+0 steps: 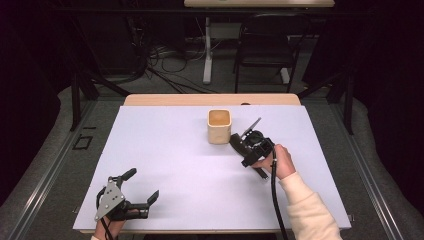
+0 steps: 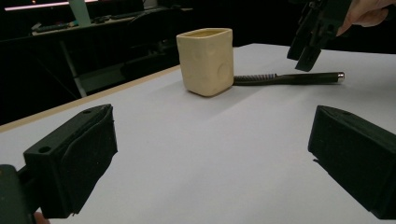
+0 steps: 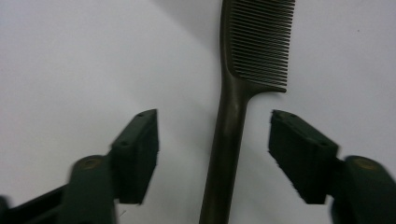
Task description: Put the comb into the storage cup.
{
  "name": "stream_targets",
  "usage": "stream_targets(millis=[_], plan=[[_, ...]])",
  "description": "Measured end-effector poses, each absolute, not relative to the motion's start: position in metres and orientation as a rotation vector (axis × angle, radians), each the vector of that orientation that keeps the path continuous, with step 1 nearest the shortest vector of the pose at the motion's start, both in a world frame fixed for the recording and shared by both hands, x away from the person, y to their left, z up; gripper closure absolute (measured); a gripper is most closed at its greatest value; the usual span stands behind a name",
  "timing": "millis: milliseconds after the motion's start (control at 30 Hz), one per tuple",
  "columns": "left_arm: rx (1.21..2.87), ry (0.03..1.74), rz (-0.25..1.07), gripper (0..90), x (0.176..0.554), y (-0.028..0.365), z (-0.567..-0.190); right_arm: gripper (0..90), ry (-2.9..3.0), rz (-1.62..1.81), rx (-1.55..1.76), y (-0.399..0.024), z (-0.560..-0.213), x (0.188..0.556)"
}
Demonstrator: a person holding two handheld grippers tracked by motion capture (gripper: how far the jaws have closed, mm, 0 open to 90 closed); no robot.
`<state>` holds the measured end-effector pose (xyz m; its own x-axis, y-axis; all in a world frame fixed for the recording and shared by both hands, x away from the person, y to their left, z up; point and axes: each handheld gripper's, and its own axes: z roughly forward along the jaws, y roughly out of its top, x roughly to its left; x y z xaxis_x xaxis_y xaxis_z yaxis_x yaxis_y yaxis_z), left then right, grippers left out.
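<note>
Comb [image 3: 238, 88] lies flat on the white tabletop [image 1: 170, 165] beside a cream cup [image 1: 219, 126], its handle between the spread fingers [image 3: 137, 154] of the right gripper [image 3: 212, 156], untouched. Left gripper [image 1: 139, 186] rests near the front edge, fingers wide apart.

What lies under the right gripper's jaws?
A dark comb lies flat on the white table, its handle between the right gripper's open jaws, untouched. The handle's end runs out of view.
</note>
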<state>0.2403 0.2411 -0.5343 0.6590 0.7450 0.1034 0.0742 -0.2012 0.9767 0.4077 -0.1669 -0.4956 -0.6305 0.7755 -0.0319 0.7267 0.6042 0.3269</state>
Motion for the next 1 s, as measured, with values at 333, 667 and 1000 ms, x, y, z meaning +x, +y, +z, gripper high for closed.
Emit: stream_targets(millis=[333, 667, 1000], plan=[[1.683, 0.673, 0.700, 1.1, 0.240, 0.241, -0.534, 59.9, 2.671, 0.315, 1.261, -0.161, -0.508, 0.420], [1.682, 0.673, 0.697, 1.1, 0.240, 0.242, -0.534, 65.0, 2.645, 0.264, 1.303, -0.159, -0.521, 0.427], [1.681, 0.674, 0.693, 1.1, 0.240, 0.242, -0.534, 71.3, 2.619, 0.298, 1.401, -0.165, -0.528, 0.429]])
